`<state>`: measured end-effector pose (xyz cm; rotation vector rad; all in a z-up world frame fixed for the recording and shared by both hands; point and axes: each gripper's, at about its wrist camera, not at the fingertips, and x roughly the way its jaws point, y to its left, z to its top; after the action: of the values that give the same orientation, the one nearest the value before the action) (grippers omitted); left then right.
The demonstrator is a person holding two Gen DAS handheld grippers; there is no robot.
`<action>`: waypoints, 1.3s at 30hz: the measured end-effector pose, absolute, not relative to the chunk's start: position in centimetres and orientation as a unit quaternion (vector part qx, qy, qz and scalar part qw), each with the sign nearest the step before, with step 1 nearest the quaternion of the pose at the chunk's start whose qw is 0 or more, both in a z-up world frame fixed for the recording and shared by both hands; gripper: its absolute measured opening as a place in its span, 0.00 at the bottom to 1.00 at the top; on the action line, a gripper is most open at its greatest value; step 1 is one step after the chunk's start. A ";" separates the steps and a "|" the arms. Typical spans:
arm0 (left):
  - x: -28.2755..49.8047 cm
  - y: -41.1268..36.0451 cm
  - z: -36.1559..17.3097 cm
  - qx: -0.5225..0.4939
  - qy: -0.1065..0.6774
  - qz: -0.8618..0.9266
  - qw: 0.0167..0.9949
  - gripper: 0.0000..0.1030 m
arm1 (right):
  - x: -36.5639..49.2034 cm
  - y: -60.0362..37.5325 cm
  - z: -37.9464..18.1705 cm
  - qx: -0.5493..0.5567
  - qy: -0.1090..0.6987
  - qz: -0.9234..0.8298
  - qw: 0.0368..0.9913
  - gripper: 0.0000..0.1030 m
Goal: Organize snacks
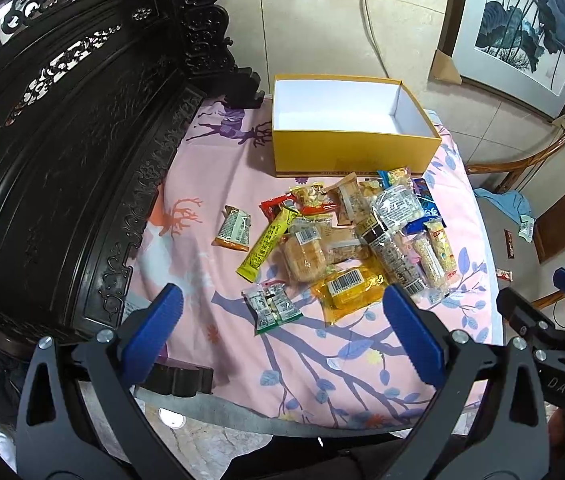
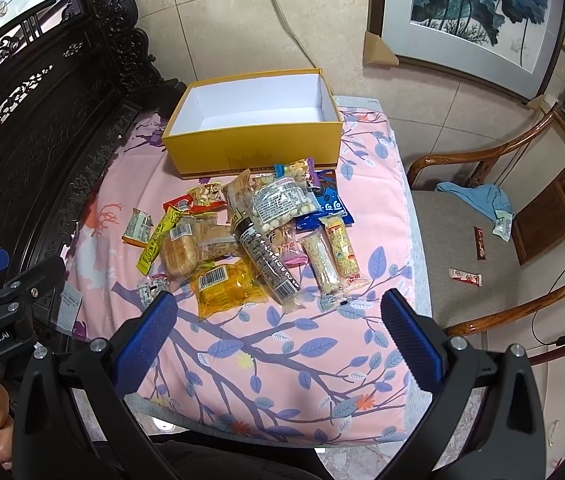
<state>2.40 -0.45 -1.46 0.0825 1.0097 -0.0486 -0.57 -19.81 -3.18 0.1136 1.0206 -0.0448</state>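
Observation:
A pile of wrapped snacks (image 1: 346, 236) lies on a pink patterned cloth (image 1: 306, 344), in front of an open yellow box (image 1: 354, 148) with an empty white inside. The pile (image 2: 258, 236) and box (image 2: 258, 148) also show in the right wrist view. A small orange pack (image 1: 233, 229) and a small green-edged pack (image 1: 272, 307) lie apart on the left. My left gripper (image 1: 282, 308) is open and empty, hovering near the pile's front. My right gripper (image 2: 278, 316) is open and empty, just in front of the yellow-wrapped pack (image 2: 226, 284).
A dark carved wooden bench back (image 1: 62, 152) rises on the left. A wooden chair (image 2: 482, 240) on the right holds a blue cloth (image 2: 478, 196) and a few stray snack packs (image 2: 465, 276). A framed painting (image 2: 470, 12) leans on the wall.

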 end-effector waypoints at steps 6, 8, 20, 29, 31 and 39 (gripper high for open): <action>2.6 -0.3 -1.8 0.035 0.489 -0.018 0.872 0.98 | -0.5 -19.8 -3.3 0.056 0.491 -0.022 0.869 0.99; 2.7 -0.2 -1.9 0.035 0.490 -0.015 0.871 0.98 | -0.5 -19.9 -3.3 0.056 0.492 -0.022 0.869 0.99; 2.8 -0.2 -1.9 0.037 0.490 -0.015 0.871 0.98 | 0.0 -20.0 -3.5 0.057 0.495 -0.023 0.866 0.99; 4.4 1.3 -3.1 0.003 0.469 -0.035 0.883 0.98 | 1.3 -20.7 -5.4 0.038 0.485 0.002 0.874 0.99; 4.8 1.5 -3.9 0.007 0.462 -0.042 0.886 0.98 | 1.8 -21.4 -6.8 0.045 0.485 0.011 0.873 0.99; 7.4 2.9 -10.8 -0.026 0.543 -0.070 0.837 0.98 | 5.5 -21.3 -12.3 0.035 0.488 0.072 0.869 0.99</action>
<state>7.45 2.89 -10.77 -0.0557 1.1489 -0.1482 5.46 -21.28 -12.29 0.0730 1.0217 0.1496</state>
